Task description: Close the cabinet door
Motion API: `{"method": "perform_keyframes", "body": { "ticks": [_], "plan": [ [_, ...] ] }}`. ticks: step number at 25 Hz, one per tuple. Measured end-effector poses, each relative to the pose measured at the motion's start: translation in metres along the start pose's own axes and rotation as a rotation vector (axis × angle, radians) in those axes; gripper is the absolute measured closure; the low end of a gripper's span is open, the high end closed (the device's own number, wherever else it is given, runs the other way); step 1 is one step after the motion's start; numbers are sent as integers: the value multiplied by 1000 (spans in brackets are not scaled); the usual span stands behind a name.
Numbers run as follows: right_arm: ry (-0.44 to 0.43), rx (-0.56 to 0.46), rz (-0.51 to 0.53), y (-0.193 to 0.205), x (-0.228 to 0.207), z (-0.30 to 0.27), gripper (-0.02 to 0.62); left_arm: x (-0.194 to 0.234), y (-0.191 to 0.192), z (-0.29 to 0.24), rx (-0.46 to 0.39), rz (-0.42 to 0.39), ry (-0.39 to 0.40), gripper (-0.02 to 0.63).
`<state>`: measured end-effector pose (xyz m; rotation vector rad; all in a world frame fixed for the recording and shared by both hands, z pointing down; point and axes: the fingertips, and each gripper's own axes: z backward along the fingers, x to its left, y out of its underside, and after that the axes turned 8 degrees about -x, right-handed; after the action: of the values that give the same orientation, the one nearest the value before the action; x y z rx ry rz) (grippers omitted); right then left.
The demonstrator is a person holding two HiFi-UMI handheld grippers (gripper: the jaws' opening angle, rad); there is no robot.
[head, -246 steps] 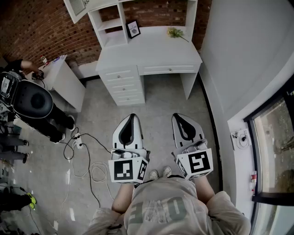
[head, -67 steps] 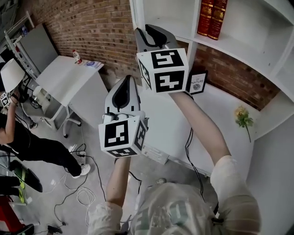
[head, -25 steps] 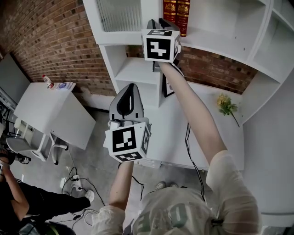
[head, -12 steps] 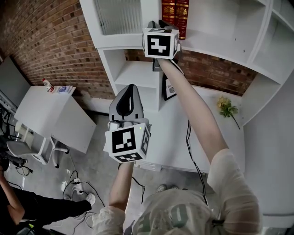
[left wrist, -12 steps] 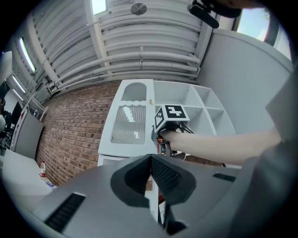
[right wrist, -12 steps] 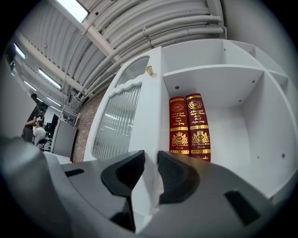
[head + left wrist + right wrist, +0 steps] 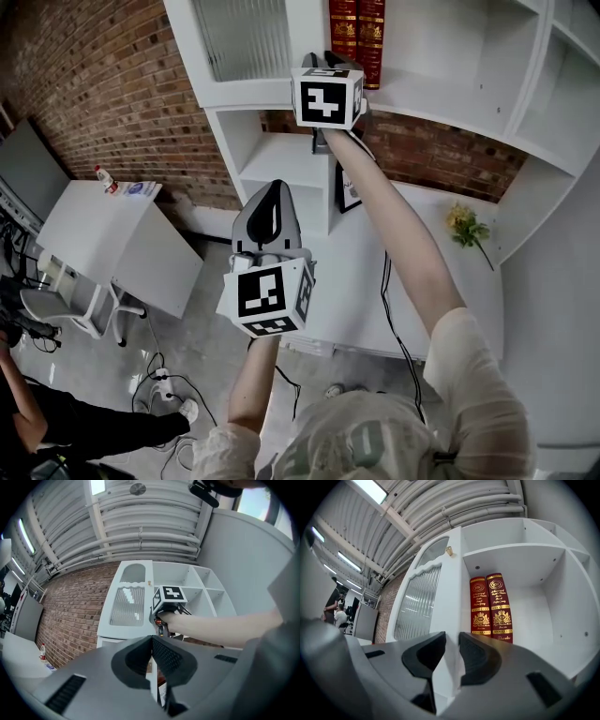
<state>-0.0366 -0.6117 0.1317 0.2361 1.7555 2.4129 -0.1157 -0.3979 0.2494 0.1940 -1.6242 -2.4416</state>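
As the person reaches overhead, the right gripper (image 7: 451, 641) pinches the free edge of the door (image 7: 415, 606). Its jaws are set partway apart, with the white stile filling the gap between the pads. The grip sits low on that edge, well under the gold knob (image 7: 449, 551), probably because the thin stile gives the flat pads a surer hold than a small round knob would.

The ribbed-glass door lies close against the left bay of the cabinet (image 7: 450, 56), just beside the bay holding two red books (image 7: 491, 606). In the head view it looks about flush with the frame, though whether it has seated fully cannot be told. The arm is stretched up and forward, apparently so that a push can follow the door's swing.

The left gripper (image 7: 152, 641) hangs lower, well apart from the cabinet, its jaws together on nothing. It seems parked there to keep clear of the door's path and of the right arm, since one hand should be enough for so light a door.

The task looks near its end. What appears left is a last press to seat the door, then a release of the edge without dragging it back out.
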Motion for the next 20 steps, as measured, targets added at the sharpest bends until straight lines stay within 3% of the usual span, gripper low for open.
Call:
{"method": "perform_keyframes", "body": {
  "ticks": [4,9,14,20],
  "plan": [
    [15,61,-38,8,-8,5,494,0,-7,4,-9,-9,-5,593],
    [-3,19,-30,2,-4,15,494,-4,-15,10,-18,-21,-6,594],
    [-71,-112,41,-32,9,51,494,-12,-19,13,-26,-22,-6,593],
    [-165,-304,94,-85,12,146,494,-33,-36,21,-64,13,27,594]
  ]
}}
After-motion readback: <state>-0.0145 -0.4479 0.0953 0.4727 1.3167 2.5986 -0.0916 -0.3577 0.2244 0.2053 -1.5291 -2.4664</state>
